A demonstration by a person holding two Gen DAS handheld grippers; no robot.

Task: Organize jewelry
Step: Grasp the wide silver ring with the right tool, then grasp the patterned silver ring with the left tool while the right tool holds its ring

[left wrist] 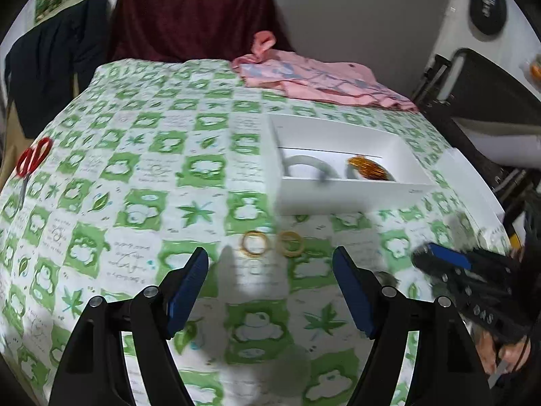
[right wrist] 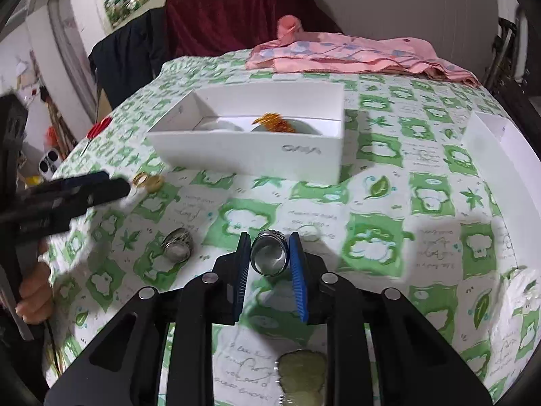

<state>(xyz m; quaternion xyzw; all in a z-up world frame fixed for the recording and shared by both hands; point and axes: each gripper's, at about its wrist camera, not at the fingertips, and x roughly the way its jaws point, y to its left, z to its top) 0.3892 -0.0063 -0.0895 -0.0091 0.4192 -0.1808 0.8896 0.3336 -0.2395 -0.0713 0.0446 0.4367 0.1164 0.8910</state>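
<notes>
1. Silver metal, a wide ring (right wrist: 269, 253), sits clamped between the blue pads of the right gripper (right wrist: 269, 253), above the green-and-white patterned cloth (right wrist: 372, 203); only the right wrist view shows this.
2. That view alone also shows a second silver ring (right wrist: 178, 245) lying on the cloth to the left, and a pale green pendant (right wrist: 302, 377) near the bottom edge.
3. The left wrist view shows the left gripper (left wrist: 270, 264) with fingers spread wide, holding nothing, just short of two gold rings (left wrist: 272, 243) lying side by side.
4. Both views show the white box (right wrist: 257, 155) with a grey bangle (left wrist: 309, 165) and an orange-gold piece (left wrist: 368, 168) inside.
5. Faint grey lettering on the box front is too blurred to read.
6. Red-handled scissors (left wrist: 32, 160) lie at the cloth's far left; a pink garment (left wrist: 321, 77) lies beyond the box.
</notes>
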